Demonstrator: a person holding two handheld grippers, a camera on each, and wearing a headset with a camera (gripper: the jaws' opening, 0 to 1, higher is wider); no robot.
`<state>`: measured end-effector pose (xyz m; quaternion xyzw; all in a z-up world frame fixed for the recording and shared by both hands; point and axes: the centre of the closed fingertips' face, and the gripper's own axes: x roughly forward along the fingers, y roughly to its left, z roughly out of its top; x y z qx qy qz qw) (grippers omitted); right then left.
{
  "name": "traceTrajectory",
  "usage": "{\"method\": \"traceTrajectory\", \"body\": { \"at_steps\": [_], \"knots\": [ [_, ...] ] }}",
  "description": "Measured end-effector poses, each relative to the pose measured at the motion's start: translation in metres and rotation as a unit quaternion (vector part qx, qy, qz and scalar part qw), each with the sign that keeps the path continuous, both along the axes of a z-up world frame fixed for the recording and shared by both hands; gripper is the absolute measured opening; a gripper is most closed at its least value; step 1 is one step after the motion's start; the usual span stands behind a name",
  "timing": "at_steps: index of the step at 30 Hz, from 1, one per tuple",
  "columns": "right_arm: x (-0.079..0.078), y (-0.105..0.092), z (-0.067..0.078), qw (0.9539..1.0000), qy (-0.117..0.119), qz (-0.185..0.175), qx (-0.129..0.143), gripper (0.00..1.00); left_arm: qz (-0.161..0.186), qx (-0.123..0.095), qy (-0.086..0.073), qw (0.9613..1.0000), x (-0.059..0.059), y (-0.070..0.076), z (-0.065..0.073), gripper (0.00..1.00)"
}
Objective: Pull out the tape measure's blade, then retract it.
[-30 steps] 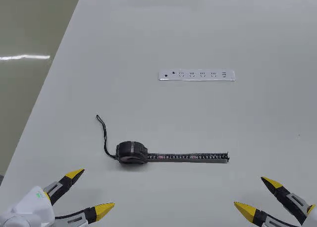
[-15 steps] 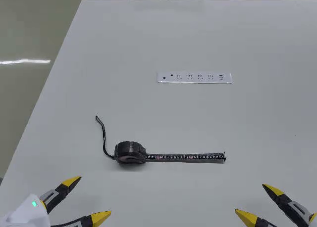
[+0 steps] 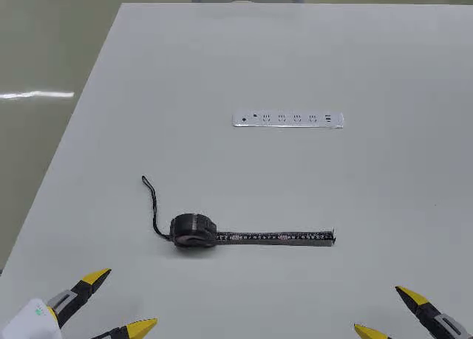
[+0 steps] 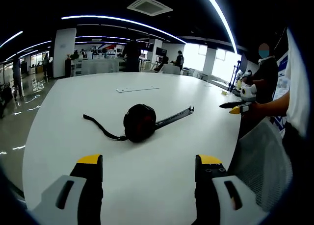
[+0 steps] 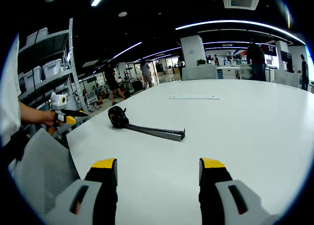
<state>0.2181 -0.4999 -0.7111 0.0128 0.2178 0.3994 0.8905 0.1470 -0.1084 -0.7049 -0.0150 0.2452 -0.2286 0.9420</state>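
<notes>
A black tape measure lies on the white table with its dark blade drawn out to the right and a black wrist strap trailing up to the left. In the left gripper view the case sits ahead of the jaws, the blade running off to the right. In the right gripper view the blade's hook end points toward me, with the case behind it. My left gripper hangs open at the bottom left, well short of the case. My right gripper hangs open at the bottom right. Both hold nothing.
A white power strip lies flat beyond the tape measure, mid-table. The table's left edge drops to a glossy floor. Shelving and several people stand far back in the room.
Both grippers have slid down toward the bottom edge of the head view, away from the tape measure. The tape measure lies as before, apart from a small camera shift.
</notes>
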Motion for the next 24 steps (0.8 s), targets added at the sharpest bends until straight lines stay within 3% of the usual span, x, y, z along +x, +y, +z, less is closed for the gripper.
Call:
{"method": "traceTrajectory", "body": {
  "at_steps": [8, 14, 24],
  "knots": [
    [0.003, 0.004, 0.003, 1.0000, -0.004, 0.002, 0.005, 0.68, -0.001, 0.000, 0.002, 1.0000, 0.002, -0.001, -0.001, 0.75],
    [0.010, 0.011, 0.009, 0.9996, -0.014, 0.017, 0.019, 0.66, -0.012, -0.001, 0.002, 0.9999, 0.011, -0.004, 0.001, 0.75],
    [0.018, 0.017, 0.008, 0.9988, -0.016, 0.043, 0.014, 0.65, -0.036, 0.002, 0.000, 0.9994, 0.026, -0.009, 0.001, 0.75]
  ]
}}
